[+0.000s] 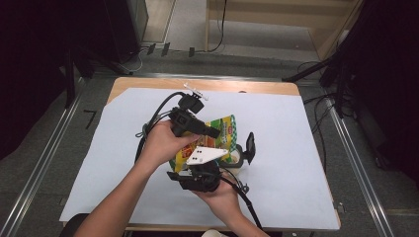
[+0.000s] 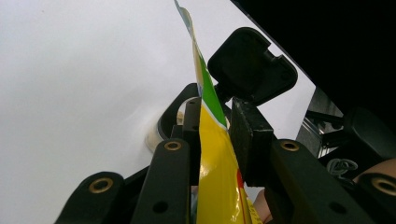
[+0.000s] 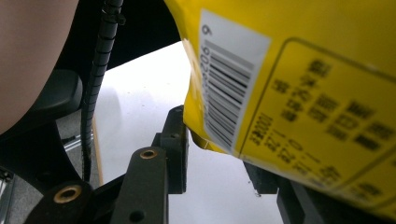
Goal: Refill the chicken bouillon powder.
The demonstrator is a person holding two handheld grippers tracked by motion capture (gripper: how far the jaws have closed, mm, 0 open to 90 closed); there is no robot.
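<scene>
A yellow and green snack bag [image 1: 226, 126] hangs over the white sheet between my two grippers. The left gripper [image 1: 213, 132] comes in from the left and is shut on the bag's thin top edge [image 2: 212, 154], which runs between its pads [image 2: 245, 130]. From below, the right gripper [image 1: 190, 170] with its grey plate [image 1: 205, 155] reaches the bag's bottom. The barcode side [image 3: 280, 93] sits between its jaws and one pad [image 3: 176, 140] lies against it. The other jaw is mostly hidden behind the bag. Just right of the bag stands a small round container [image 1: 238, 159] with its black lid [image 1: 250, 146] flipped up.
A white sheet [image 1: 296, 148] covers a wooden table [image 1: 148, 83]. A small white object [image 1: 195, 91] lies at the far edge. In the left gripper view the black lid [image 2: 252, 65] and the container's rim [image 2: 161, 126] stand just past the jaws. Cables trail from both grippers.
</scene>
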